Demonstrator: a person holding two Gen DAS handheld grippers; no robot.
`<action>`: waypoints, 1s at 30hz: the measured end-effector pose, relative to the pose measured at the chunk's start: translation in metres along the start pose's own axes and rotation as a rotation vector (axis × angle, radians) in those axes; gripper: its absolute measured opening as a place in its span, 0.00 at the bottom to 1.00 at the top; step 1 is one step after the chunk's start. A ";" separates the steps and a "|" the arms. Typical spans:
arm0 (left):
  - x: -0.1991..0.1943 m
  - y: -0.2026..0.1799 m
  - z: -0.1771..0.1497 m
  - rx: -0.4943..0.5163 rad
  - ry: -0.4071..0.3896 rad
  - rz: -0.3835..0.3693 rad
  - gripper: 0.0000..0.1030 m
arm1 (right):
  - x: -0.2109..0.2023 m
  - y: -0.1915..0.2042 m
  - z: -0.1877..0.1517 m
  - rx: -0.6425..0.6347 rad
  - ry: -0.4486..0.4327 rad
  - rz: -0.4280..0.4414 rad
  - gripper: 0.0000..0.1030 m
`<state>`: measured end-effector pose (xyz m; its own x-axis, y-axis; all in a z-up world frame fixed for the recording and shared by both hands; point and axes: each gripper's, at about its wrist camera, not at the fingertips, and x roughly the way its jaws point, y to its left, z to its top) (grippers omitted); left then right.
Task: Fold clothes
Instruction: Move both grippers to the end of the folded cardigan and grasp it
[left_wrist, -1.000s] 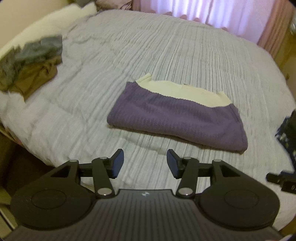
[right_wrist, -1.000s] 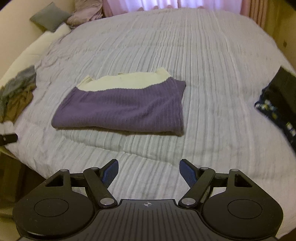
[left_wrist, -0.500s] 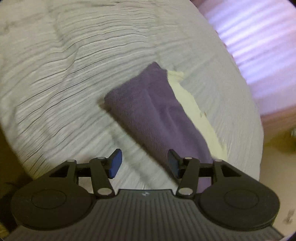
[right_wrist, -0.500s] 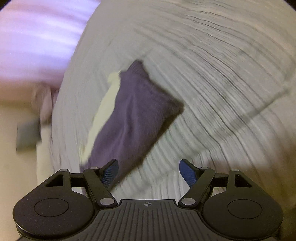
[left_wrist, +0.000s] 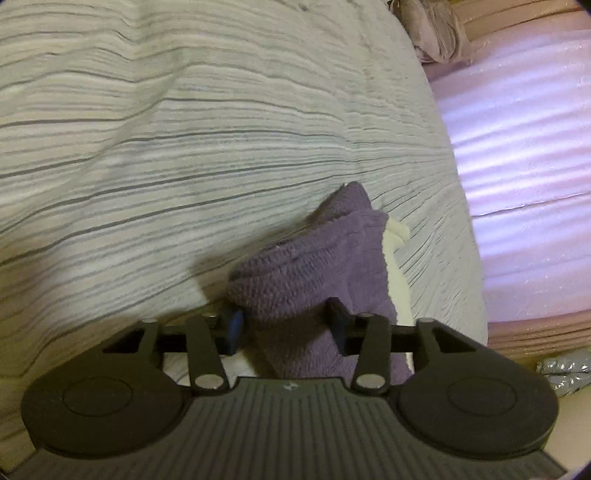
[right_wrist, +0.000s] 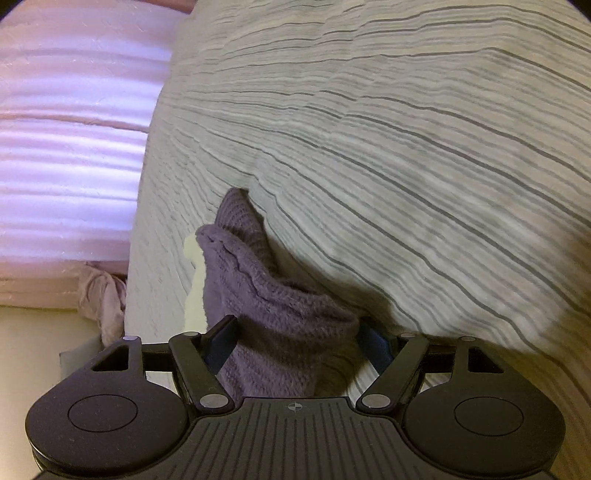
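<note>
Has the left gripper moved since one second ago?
Yes. The left gripper advanced over the striped bedspread to the purple sweater, now between its fingers.

The left gripper (left_wrist: 284, 326) has its jaws either side of the folded purple sweater (left_wrist: 314, 266), seemingly pinching its bunched end. A cream edge shows alongside, on the striped bed (left_wrist: 184, 147).

both views close, sharing sweater (left_wrist: 306, 273).

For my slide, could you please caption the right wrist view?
Right gripper straddles one end of the folded purple sweater on the striped bedspread, jaws not yet closed.
</note>
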<state>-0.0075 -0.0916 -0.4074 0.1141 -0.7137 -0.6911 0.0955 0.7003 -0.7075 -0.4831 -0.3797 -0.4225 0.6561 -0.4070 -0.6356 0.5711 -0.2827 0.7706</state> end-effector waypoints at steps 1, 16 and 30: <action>0.001 -0.003 0.003 0.027 0.001 -0.007 0.19 | 0.002 0.000 0.000 -0.011 0.007 -0.007 0.32; 0.024 -0.066 0.129 0.580 0.145 -0.033 0.15 | -0.076 -0.010 -0.166 0.144 0.253 -0.064 0.15; -0.062 0.027 -0.031 0.215 0.229 0.038 0.33 | -0.068 0.072 -0.021 -0.606 0.413 -0.228 0.63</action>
<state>-0.0428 -0.0288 -0.3887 -0.1022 -0.6546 -0.7491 0.3047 0.6962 -0.6500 -0.4766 -0.3541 -0.3249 0.5529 -0.0046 -0.8332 0.8068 0.2529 0.5340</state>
